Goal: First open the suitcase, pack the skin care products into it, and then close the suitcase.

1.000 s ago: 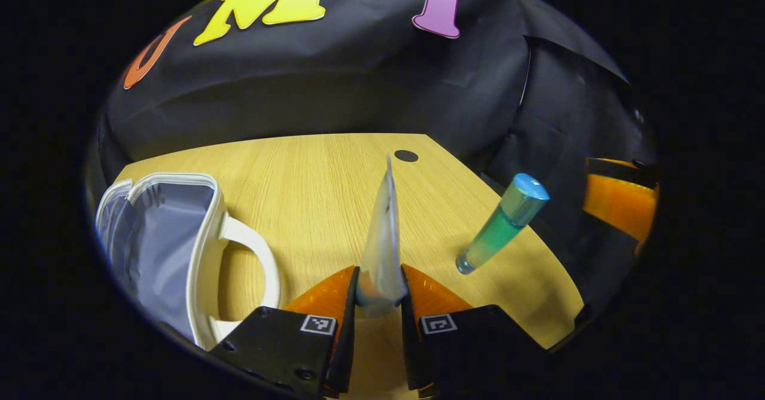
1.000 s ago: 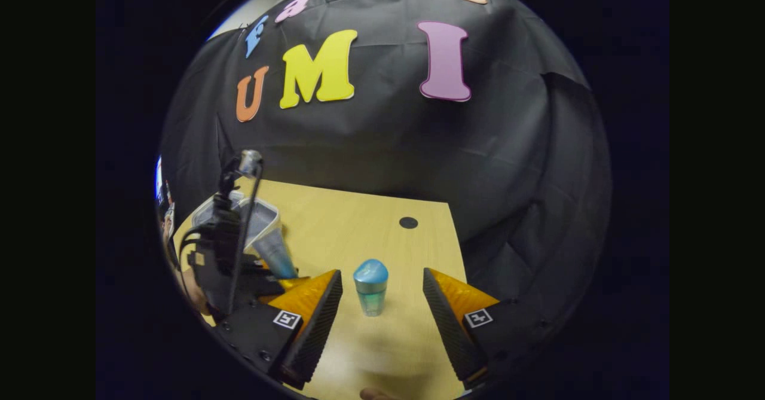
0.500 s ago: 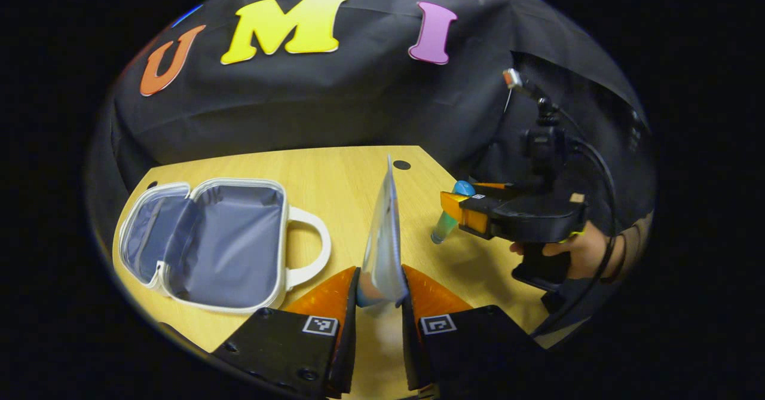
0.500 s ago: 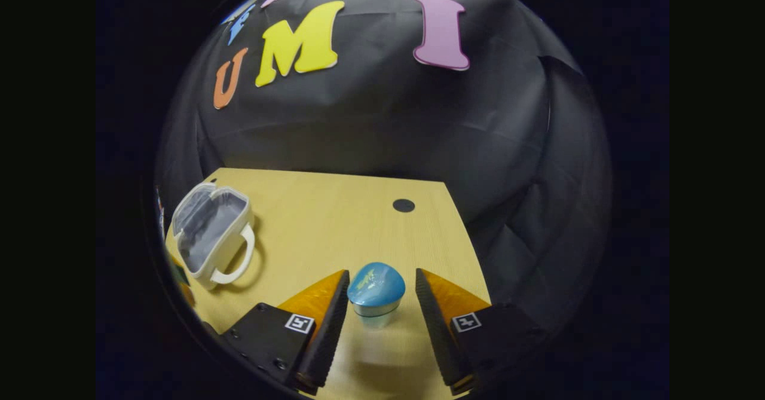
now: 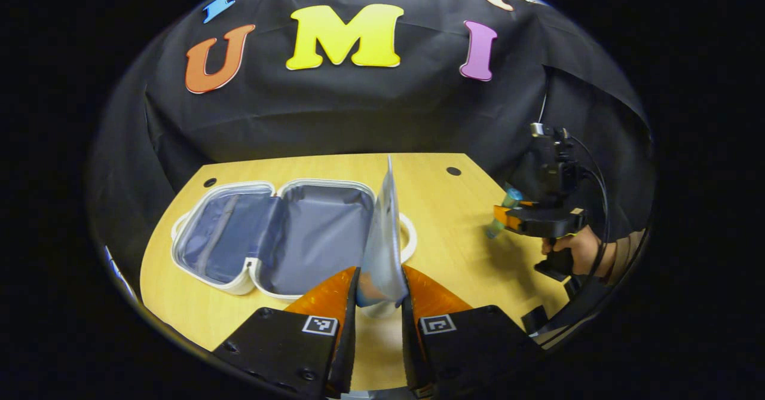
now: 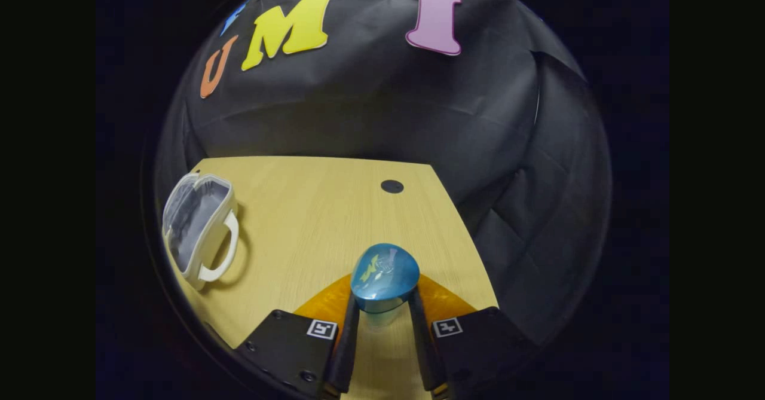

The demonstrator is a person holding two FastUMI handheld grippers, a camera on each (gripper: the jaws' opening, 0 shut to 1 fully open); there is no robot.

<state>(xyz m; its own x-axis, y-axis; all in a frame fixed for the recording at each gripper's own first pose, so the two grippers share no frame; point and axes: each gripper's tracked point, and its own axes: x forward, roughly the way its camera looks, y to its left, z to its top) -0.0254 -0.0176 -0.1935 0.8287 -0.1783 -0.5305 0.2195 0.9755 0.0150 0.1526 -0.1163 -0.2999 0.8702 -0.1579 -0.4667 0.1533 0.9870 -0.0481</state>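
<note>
The suitcase (image 5: 281, 238) lies open and flat on the wooden table (image 5: 454, 250), a small white-rimmed case with grey-blue lining in both halves and a white loop handle on its right side; in the right gripper view it sits at the table's far left edge (image 6: 197, 226), well apart from that gripper. In the left gripper view the left gripper (image 5: 378, 304) has both fingers pressed on a thin, pale, flat sachet (image 5: 382, 238), held upright and edge-on, its lower end tinted blue and orange; its top edge crosses in front of the suitcase's right half and handle. Any print on it is too narrow to read. The right gripper (image 6: 382, 322) is closed on a bottle (image 6: 383, 277) with a rounded glossy blue cap and a clear, greenish body; a small yellowish mark on the cap cannot be read. From the left gripper view the same bottle (image 5: 501, 216) shows off to the right, clamped in the right gripper (image 5: 508, 219), with a hand (image 5: 575, 250) gripping the handle below it. Square black-and-white markers sit on both grippers' bodies.
</note>
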